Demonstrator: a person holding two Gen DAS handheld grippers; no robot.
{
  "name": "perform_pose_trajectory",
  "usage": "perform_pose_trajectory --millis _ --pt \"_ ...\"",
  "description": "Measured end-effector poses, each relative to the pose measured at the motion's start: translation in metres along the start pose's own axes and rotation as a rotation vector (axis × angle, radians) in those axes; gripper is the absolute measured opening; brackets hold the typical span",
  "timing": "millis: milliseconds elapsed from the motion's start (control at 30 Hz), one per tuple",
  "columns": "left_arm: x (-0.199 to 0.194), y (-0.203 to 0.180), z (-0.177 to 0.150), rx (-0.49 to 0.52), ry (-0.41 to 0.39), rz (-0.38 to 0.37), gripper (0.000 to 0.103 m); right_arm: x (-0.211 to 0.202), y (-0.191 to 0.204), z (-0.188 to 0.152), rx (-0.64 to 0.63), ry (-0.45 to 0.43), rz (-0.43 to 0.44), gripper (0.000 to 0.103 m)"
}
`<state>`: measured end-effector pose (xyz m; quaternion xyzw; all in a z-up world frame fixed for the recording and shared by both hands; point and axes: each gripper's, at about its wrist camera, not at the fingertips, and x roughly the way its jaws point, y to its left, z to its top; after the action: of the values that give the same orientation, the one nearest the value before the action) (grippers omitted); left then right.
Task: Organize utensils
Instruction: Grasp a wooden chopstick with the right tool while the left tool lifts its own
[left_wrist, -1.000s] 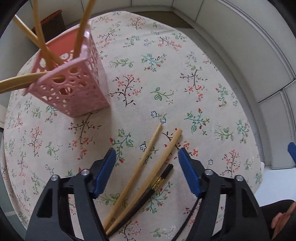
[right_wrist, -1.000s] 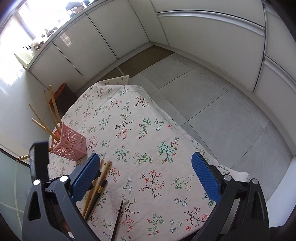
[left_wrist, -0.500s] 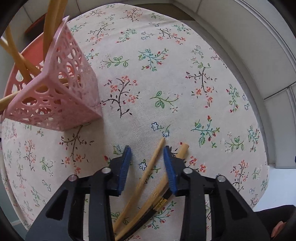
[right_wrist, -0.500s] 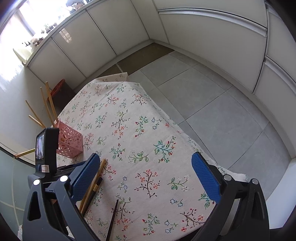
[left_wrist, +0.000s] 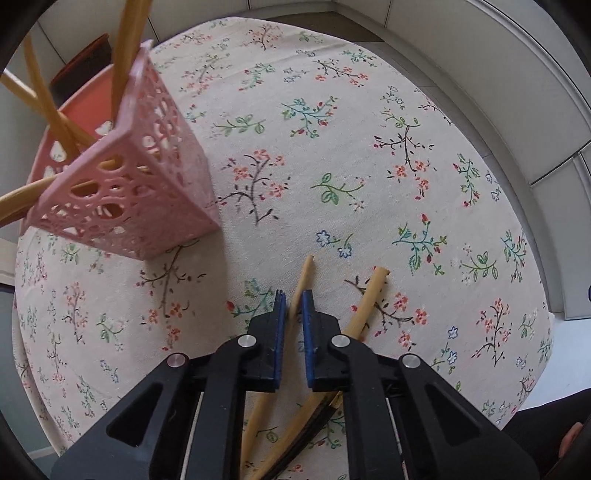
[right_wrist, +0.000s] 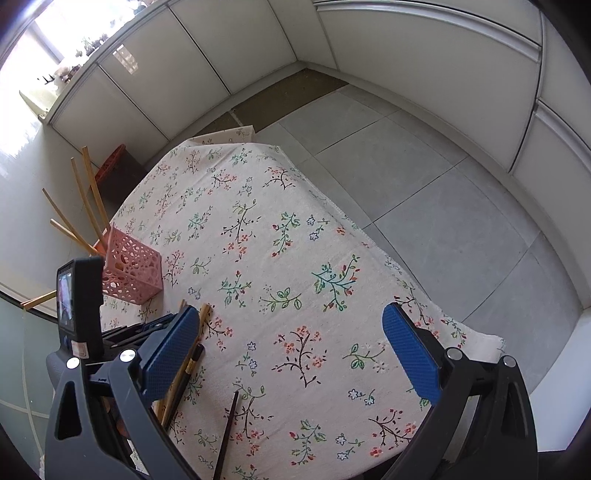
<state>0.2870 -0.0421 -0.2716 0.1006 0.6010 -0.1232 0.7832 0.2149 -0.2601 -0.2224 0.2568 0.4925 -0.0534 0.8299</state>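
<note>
Left wrist view, from the left edge: a pink perforated plastic basket (left_wrist: 125, 192) stands on the floral-printed cream tablecloth (left_wrist: 332, 147), with several light bamboo chopsticks (left_wrist: 44, 99) leaning out of its open top at different angles. Behind it sits a dark stool with an orange-red top (left_wrist: 85, 74), only partly visible. Lower and toward the middle, the left gripper (left_wrist: 292, 301) has just been closing, and its blue pads now pinch a pale bamboo chopstick (left_wrist: 306, 269) lying on the cloth, whose tip pokes out beyond the fingertips. Just right of it lies a second bamboo chopstick (left_wrist: 369, 299), angled away, with a dark one (left_wrist: 317, 424) tucked alongside near the bottom; the black gripper body hides most of that one.

Right wrist view, again from the left: the basket (right_wrist: 131, 273) stands near the table's left edge with its chopsticks fanned upward. Below it, the back of the left gripper's camera unit (right_wrist: 79, 299) shows, and the loose chopsticks (right_wrist: 184, 365) on the cloth pass behind the right gripper's left pad. A single dark brown chopstick (right_wrist: 227, 432) lies apart from them, nearer the bottom middle. The right gripper (right_wrist: 291, 354) hangs above the cloth with its blue pads spread wide and nothing between them. Grey floor tiles (right_wrist: 424, 177) fill the right side.
</note>
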Motion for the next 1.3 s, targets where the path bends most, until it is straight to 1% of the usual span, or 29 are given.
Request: perform_pose_trajectory --millis 67,167,233,300,400,467,533,600,633,700,767,800,833,900,933,967,1033,1067,1100,1167,1233,1300 --pt "-0.011 0.009 -0.010 -0.009 -0.017 -0.005 0.008 0.007 0.006 0.001 -0.007 0.016 -0.002 0.096" --pt "-0.036 0.020 -0.025 -0.011 -0.076 -0.007 0.007 0.020 0.018 0.000 -0.013 0.046 0.005 0.096" --pt "-0.052 0.025 -0.035 -0.015 -0.109 -0.015 0.006 0.030 0.032 -0.001 -0.036 0.057 -0.006 0.096" --pt "-0.071 0.031 -0.049 -0.018 -0.150 -0.003 0.006 0.044 0.050 -0.004 -0.069 0.072 -0.025 0.096" --pt "-0.097 0.042 -0.063 -0.032 -0.211 0.005 0.005 0.063 0.077 -0.011 -0.110 0.108 -0.032 0.096" --pt "-0.111 0.048 -0.070 -0.044 -0.247 0.011 0.005 0.074 0.095 -0.015 -0.145 0.123 -0.059 0.096" --pt "-0.126 0.051 -0.074 -0.060 -0.273 0.006 0.005 0.086 0.110 -0.022 -0.180 0.155 -0.104 0.096" --pt "-0.134 0.058 -0.079 -0.077 -0.288 -0.005 0.005 0.101 0.121 -0.030 -0.203 0.184 -0.170 0.096" --pt "-0.134 0.057 -0.080 -0.084 -0.292 -0.006 0.005 0.107 0.124 -0.033 -0.205 0.197 -0.178 0.096" --pt "-0.138 0.065 -0.082 -0.095 -0.303 -0.003 0.005 0.118 0.129 -0.039 -0.195 0.231 -0.173 0.096" --pt "-0.141 0.069 -0.083 -0.105 -0.315 -0.002 0.005 0.128 0.130 -0.042 -0.171 0.278 -0.149 0.096" --pt "-0.142 0.070 -0.083 -0.109 -0.322 0.000 0.005 0.129 0.132 -0.043 -0.174 0.267 -0.162 0.096" --pt "-0.145 0.070 -0.083 -0.112 -0.328 0.003 0.005 0.129 0.133 -0.044 -0.176 0.257 -0.158 0.096" --pt "-0.148 0.070 -0.083 -0.118 -0.336 0.000 0.005 0.129 0.135 -0.043 -0.177 0.247 -0.147 0.089" --pt "-0.147 0.071 -0.083 -0.118 -0.339 0.001 0.005 0.127 0.135 -0.043 -0.180 0.228 -0.144 0.079" --pt "-0.147 0.071 -0.083 -0.117 -0.340 0.003 0.005 0.126 0.135 -0.042 -0.182 0.217 -0.141 0.073" --pt "-0.146 0.072 -0.083 -0.120 -0.340 0.002 0.005 0.124 0.132 -0.038 -0.178 0.202 -0.130 0.047" --pt "-0.146 0.073 -0.083 -0.122 -0.339 0.004 0.005 0.124 0.130 -0.035 -0.177 0.201 -0.119 0.024" --pt "-0.146 0.073 -0.083 -0.125 -0.339 0.005 0.005 0.124 0.126 -0.033 -0.173 0.202 -0.112 0.017" --pt "-0.145 0.075 -0.083 -0.134 -0.338 -0.008 0.005 0.123 0.118 -0.031 -0.141 0.202 -0.076 0.014" --pt "-0.145 0.078 -0.084 -0.144 -0.340 -0.019 0.005 0.118 0.114 -0.030 -0.124 0.182 -0.050 0.012" --pt "-0.148 0.079 -0.084 -0.150 -0.348 -0.022 0.005 0.105 0.109 -0.027 -0.103 0.143 0.024 0.009"
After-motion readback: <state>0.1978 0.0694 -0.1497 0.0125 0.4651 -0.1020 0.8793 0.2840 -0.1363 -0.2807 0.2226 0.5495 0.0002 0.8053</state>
